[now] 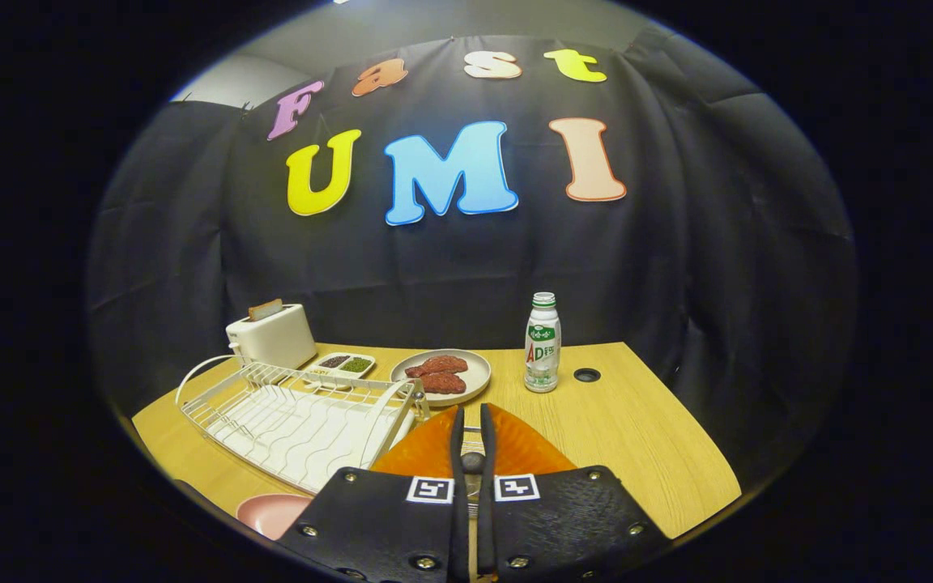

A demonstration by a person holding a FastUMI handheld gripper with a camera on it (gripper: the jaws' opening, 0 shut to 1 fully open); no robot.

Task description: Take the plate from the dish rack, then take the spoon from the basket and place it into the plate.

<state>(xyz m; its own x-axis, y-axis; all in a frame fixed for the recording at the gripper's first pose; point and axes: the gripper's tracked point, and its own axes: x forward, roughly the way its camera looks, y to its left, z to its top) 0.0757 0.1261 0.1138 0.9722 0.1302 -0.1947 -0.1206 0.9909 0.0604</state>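
Tabletop (636,437): light wood grain, with a round dark grommet hole (586,375) set near its far edge.

Dish rack (296,417): white wire, placed on the left part of the tabletop, its slots seen without dishes; a looped handle is turned toward the left edge.

Orange plate (515,445): held up on edge directly between the fingers, just ahead of the gripper body and right of the rack's near corner.

Gripper (473,429): the jaws are drawn nearly together and clenched on the orange plate, both fingers pressed against its rim. A small dark rounded part is seen between the fingers; what it is cannot be told.

Toaster (270,334): white, at the far left corner behind the rack, with a slice of toast standing in its slot.

Beige plate (479,368): round, near the far edge, carrying two reddish pieces of meat (438,374).

Pink dish (272,512): partly seen at the near edge, beside the rack's near corner.

Bottle (543,342): white with a green label, upright, between the beige plate and the grommet hole.

Divided tray (343,365): small, white, between toaster and beige plate, holding dark and green contents.
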